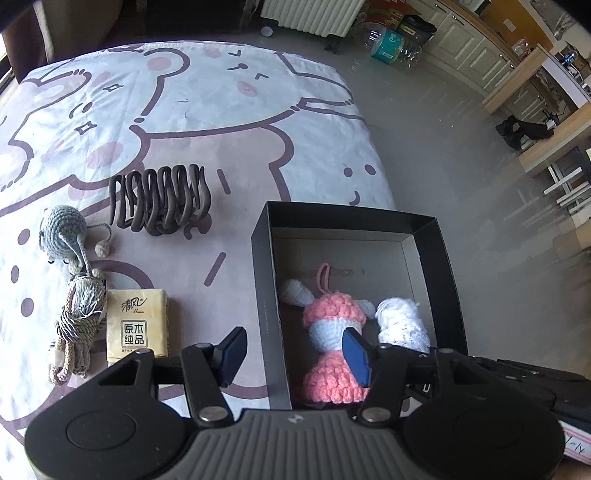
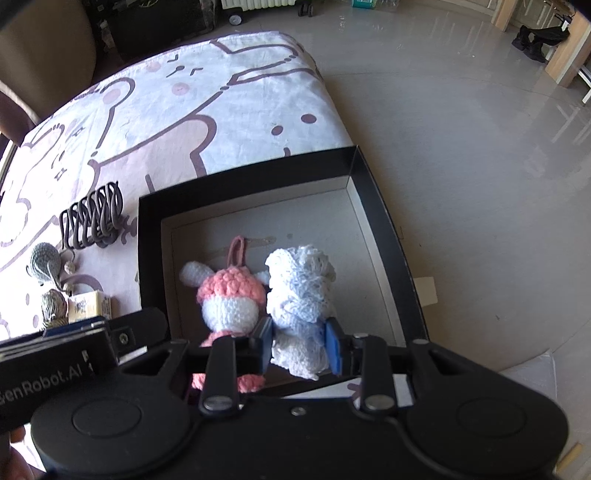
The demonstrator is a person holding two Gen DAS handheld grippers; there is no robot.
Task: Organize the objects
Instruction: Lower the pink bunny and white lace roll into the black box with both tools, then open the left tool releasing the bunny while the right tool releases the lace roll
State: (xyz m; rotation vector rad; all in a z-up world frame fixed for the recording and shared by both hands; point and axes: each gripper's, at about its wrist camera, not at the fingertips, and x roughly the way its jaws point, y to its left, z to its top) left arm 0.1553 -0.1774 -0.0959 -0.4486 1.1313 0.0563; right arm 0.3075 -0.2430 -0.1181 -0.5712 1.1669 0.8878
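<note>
While the right gripper (image 2: 298, 341) clasps white yarn (image 2: 301, 291) (boxed), the left gripper (image 1: 293, 354) gapes.

Radiator (image 1: 310, 14) — water bottles (image 1: 395, 46).

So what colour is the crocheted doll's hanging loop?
Pink, on the pink-and-white crocheted doll in the black box; right wrist view shows it best.

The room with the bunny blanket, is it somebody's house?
Probably a home: a cartoon blanket covers the surface, a white radiator stands on the tiled floor, and cream kitchen cabinets line the wall.
</note>
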